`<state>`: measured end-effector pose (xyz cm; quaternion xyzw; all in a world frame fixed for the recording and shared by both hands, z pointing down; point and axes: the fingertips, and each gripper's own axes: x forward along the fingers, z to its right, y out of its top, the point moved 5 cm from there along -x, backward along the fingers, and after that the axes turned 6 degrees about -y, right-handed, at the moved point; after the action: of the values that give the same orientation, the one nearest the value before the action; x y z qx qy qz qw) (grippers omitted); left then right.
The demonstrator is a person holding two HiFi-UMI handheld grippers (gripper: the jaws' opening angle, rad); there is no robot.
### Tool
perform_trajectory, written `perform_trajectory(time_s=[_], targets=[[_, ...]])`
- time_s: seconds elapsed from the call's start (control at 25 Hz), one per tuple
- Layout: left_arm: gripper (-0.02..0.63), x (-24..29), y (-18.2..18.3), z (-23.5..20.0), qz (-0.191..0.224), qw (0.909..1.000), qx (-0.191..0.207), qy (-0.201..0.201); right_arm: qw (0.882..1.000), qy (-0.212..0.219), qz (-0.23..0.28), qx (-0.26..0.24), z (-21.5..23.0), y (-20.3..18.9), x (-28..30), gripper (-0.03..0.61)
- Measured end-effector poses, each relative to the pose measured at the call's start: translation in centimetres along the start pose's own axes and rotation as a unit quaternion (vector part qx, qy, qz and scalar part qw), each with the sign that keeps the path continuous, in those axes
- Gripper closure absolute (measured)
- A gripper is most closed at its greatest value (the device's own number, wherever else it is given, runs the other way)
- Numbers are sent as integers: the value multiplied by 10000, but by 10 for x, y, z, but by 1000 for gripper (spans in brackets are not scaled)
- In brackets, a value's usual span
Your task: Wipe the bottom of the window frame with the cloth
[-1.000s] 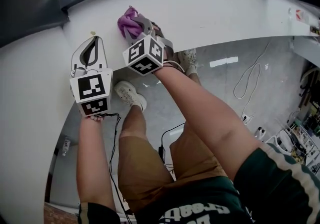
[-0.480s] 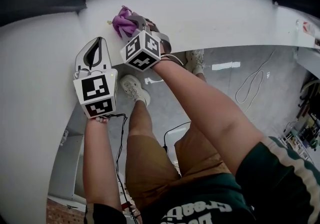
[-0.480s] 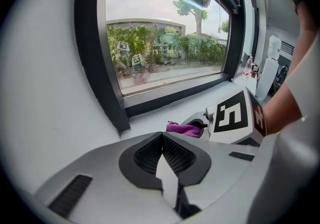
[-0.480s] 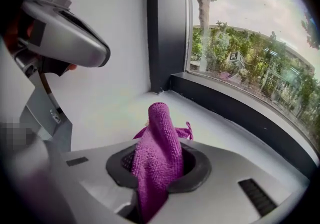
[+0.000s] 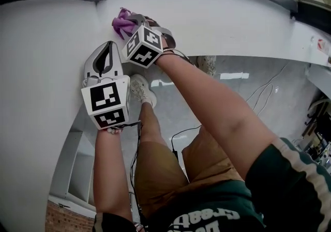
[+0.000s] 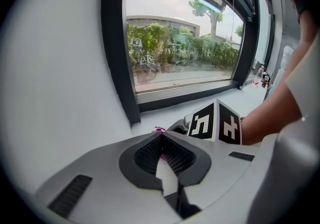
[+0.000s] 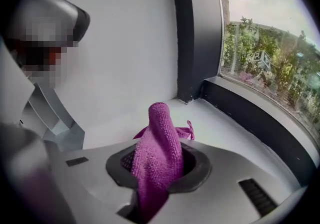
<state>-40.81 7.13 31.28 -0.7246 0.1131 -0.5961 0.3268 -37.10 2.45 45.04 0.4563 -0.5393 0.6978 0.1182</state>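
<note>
- Cloth (image 7: 157, 160): purple and bunched, it stands up between the jaws of the right hand-held gripper (image 5: 130, 20), which is clamped tight on it. A loose corner lies on the white sill (image 5: 222, 14) just past the jaw tips.
- In the head view the cloth sits at the upper left of the frame. It is near the corner where the bottom rail of the dark window frame (image 7: 250, 118) meets the upright.
- Left hand-held gripper (image 6: 161, 135): its jaws are pressed together with nothing between them. In the head view it lies just below and left of the right one, over the left part of the sill.
- Lower half of the head view: the person's legs, a pale shoe (image 5: 139, 89) and the grey floor (image 5: 232, 91) show beyond the sill's edge.
</note>
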Motion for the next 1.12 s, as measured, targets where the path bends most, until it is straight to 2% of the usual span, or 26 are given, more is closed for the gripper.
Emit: perform_trajectory(time_s=[0.32,0.56,0.72,0.84,0.92,1.0,1.12], targets=[[604,-7,-3,1,-68,10000,-30,66,9984,491,193,204,3,14,-21,500],[604,-35,29,14,207,9996,-150,76,9967,531,566,225,12,52,-78,494],[604,-70,61,27,469,9987,-165,84,9932,605,879,457,18,80,-132,494],[604,-104,85,36,671,9976,-147,99,9873,740,1304,534,15,108,-183,494],[604,-125,100,48,788,9967,-171,80,9822,839,1487,780,20,123,-222,494],[604,-146,115,62,876,9960,-178,1,9789,817,1595,979,26,134,-262,494],[604,-171,148,79,1101,9938,-27,-151,9764,668,1837,921,39,154,-319,494]])
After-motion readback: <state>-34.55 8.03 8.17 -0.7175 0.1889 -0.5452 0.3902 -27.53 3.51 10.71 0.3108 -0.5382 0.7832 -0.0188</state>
